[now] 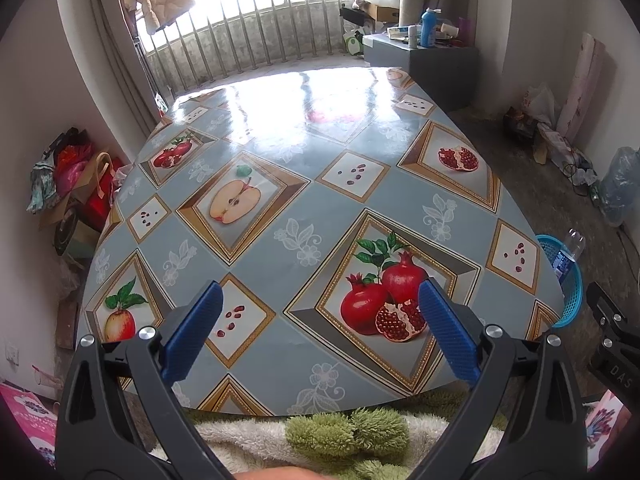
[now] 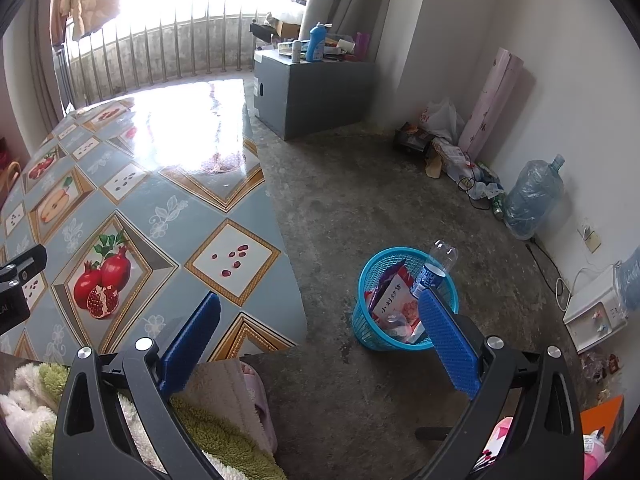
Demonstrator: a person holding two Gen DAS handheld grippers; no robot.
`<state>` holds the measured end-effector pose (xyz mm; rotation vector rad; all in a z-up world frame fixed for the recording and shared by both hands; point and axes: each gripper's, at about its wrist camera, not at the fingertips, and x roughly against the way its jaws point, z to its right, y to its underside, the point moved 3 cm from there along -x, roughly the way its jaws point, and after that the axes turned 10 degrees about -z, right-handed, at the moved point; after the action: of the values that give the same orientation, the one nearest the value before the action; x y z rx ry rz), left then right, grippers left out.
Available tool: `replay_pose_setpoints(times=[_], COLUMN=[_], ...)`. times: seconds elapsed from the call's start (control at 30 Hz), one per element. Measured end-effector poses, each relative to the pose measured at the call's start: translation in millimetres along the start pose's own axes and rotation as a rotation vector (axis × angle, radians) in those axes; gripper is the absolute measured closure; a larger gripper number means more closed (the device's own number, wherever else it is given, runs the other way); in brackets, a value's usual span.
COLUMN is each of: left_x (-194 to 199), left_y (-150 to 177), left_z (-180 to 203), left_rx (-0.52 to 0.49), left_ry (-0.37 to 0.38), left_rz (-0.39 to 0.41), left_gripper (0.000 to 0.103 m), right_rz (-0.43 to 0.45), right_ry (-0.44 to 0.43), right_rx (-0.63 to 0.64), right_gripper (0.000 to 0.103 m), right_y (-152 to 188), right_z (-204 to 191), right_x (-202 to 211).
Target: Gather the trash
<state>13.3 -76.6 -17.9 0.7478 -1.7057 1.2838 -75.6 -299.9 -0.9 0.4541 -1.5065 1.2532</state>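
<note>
Both grippers we hold spread wide and empty: the left gripper (image 1: 320,320) hovers over the bare fruit-print tablecloth (image 1: 304,200), the right gripper (image 2: 320,320) hangs beside the table, above the floor. Trash sits in the blue mesh basket (image 2: 366,280) on the floor just beside the table: a clear plastic bottle (image 2: 434,264) and a snack packet (image 2: 394,296). We judge collection nearly done; scan the tabletop before stopping.
</note>
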Motion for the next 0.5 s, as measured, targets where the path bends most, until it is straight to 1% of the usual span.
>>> replay_pose_setpoints(times=[0.5], left_x=[-0.3], left_y=[-0.2], left_z=[-2.4], left_rx=[-0.002], left_ry=[-0.004], left_rz=[-0.002], left_gripper=[0.009], right_rz=[0.008], right_ry=[-0.006], right_rx=[0.017], right_gripper=[0.007], right_y=[1.8], right_z=[-5.6], right_x=[2.8])
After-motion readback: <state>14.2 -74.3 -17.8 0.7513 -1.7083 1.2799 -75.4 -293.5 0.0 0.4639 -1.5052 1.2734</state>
